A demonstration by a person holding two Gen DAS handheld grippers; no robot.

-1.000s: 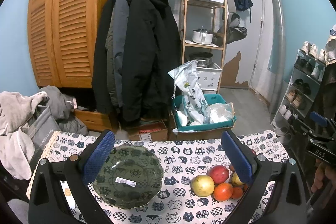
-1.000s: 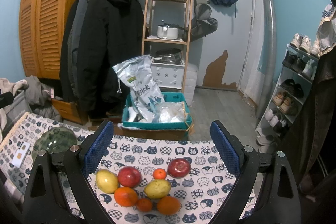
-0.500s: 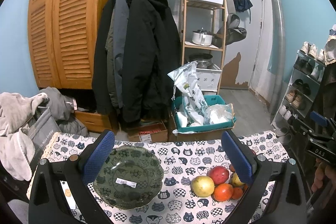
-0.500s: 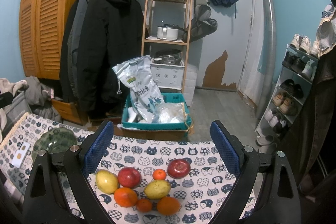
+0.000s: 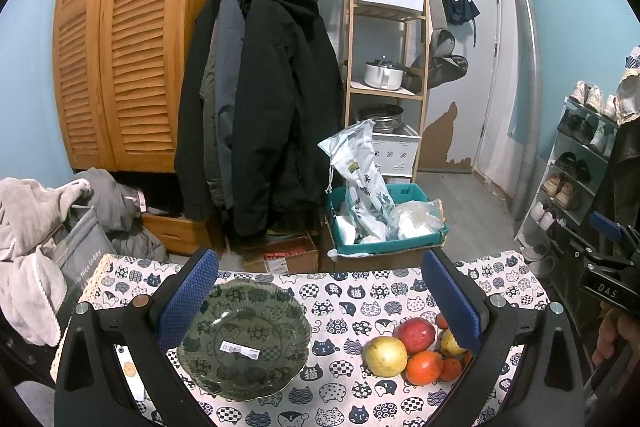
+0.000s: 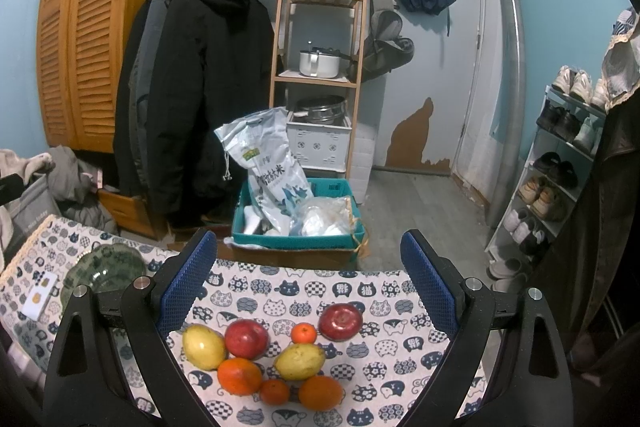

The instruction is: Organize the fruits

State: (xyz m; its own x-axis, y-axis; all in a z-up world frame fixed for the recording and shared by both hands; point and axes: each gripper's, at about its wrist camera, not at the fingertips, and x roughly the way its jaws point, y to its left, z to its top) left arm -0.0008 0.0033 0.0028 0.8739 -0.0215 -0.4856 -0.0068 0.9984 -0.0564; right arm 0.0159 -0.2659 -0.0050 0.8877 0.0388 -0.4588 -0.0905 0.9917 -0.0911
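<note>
Cat-print tablecloth (image 6: 320,291), fruits (image 6: 272,351) between wide-open, empty right hand-held gripper (image 6: 308,287), left hand-held gripper (image 5: 320,303) likewise over green bowl (image 5: 244,339)

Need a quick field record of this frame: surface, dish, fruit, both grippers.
surface: table with cat-print cloth
dish: green glass plate, empty, barcode sticker inside, left of the fruit
fruit: eight pieces clustered on the cloth; two red apples, two yellow fruits, four oranges of mixed sizes
left gripper: open, holds nothing, above the plate
right gripper: open, holds nothing, above the fruit
fruit on plate: none yet
</note>
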